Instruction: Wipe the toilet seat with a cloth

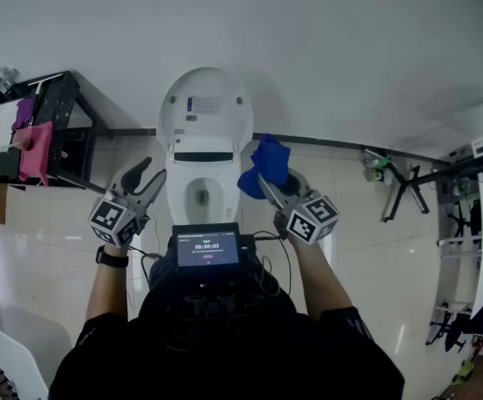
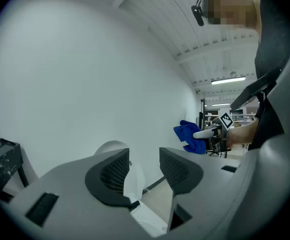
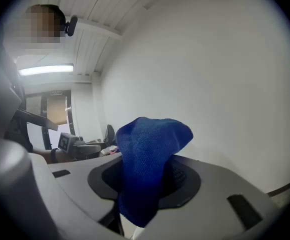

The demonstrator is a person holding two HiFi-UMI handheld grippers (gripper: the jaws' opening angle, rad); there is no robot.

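Observation:
The white toilet (image 1: 204, 161) stands against the wall with its lid (image 1: 206, 111) raised and the seat (image 1: 177, 192) around the bowl showing. My right gripper (image 1: 268, 182), to the right of the bowl and above it, is shut on a blue cloth (image 1: 264, 167) (image 3: 147, 159) that bunches up between its jaws. The left gripper (image 1: 146, 179) (image 2: 144, 171) hovers at the bowl's left side, open, with nothing between its fingers. Through its gap I see the lid (image 2: 112, 148) and, further right, the cloth (image 2: 190, 136).
A black rack (image 1: 54, 132) with pink cloths (image 1: 35, 150) stands at the left wall. A white bin (image 1: 12, 352) sits at lower left. Metal stands and racks (image 1: 466, 215) crowd the right. A screen unit (image 1: 206, 248) hangs at the person's chest.

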